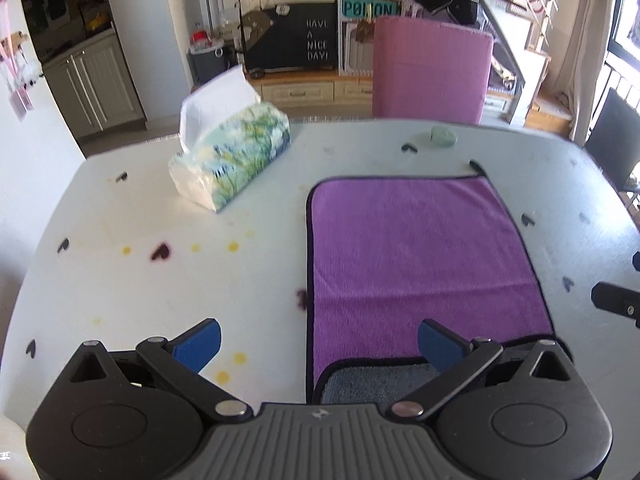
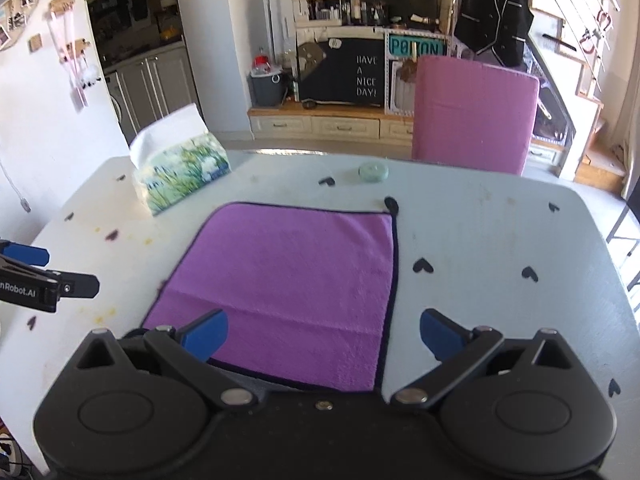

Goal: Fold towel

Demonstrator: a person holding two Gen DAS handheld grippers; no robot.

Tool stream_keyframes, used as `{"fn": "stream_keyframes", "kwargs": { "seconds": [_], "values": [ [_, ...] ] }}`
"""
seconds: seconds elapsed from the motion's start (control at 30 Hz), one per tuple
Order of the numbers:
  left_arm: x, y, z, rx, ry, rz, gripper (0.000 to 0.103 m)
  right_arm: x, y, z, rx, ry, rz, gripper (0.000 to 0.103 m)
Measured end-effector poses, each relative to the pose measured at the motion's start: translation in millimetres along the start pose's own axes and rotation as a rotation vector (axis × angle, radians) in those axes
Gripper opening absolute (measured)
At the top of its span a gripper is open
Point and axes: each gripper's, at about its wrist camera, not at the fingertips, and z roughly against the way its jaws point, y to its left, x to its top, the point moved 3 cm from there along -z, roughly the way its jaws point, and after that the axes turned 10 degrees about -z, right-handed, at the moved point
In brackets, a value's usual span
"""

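beside towel [image 2: 288,280] edge, bare table [image 2: 500,232]

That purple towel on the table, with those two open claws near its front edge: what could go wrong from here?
1. The purple towel already looks folded once, with a grey underside peeking out at the near edge. A gripper might pinch only one layer, so the fold comes out uneven.
2. The left gripper and right gripper are both open at different corners; uneven lifts could skew the edges.
3. The tissue pack stands close on the left; swinging cloth might brush it.
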Motion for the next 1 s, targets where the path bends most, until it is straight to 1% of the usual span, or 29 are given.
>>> {"fn": "stream_keyframes", "kwargs": {
  "seconds": [0.2,0.4,0.47,0.53,0.6,0.67,0.7,0.77,0.8,0.87,0.93,1.0],
  "values": [
    [-11,-3,-30,-0.009,0.061,-0.014,0.103,-13,-12,-26,-0.021,0.039,0.006,0.102],
    [-25,-2,-52,-0.025,0.107,-0.011,0.103,-28,-21,-46,-0.029,0.107,0.011,0.102],
    [-30,-4,-57,-0.025,0.119,-0.018,0.103,-33,-23,-52,-0.043,0.129,0.020,0.102],
    [-35,-6,-63,-0.030,0.139,-0.039,0.100,-39,-25,-57,-0.058,0.142,0.032,0.102],
    [-38,-9,-68,-0.053,0.153,-0.060,0.095,-41,-27,-62,-0.064,0.159,0.031,0.102],
    [-41,-12,-71,-0.064,0.161,-0.077,0.093,-44,-30,-65,-0.050,0.179,0.017,0.101],
    [-43,-13,-72,-0.071,0.165,-0.084,0.093,-45,-31,-65,-0.050,0.184,0.006,0.099],
    [-46,-17,-75,-0.085,0.173,-0.111,0.090,-47,-35,-68,-0.038,0.210,-0.016,0.081],
    [-47,-18,-76,-0.090,0.176,-0.125,0.087,-48,-37,-70,-0.014,0.233,-0.039,0.077],
    [-49,-20,-78,-0.101,0.184,-0.138,0.082,-50,-42,-74,0.013,0.265,-0.074,0.062],
    [-49,-19,-80,-0.117,0.194,-0.130,0.076,-53,-44,-75,0.024,0.284,-0.081,0.055],
    [-49,-17,-82,-0.129,0.200,-0.113,0.073,-54,-44,-76,0.028,0.293,-0.070,0.054]
  ]
}}
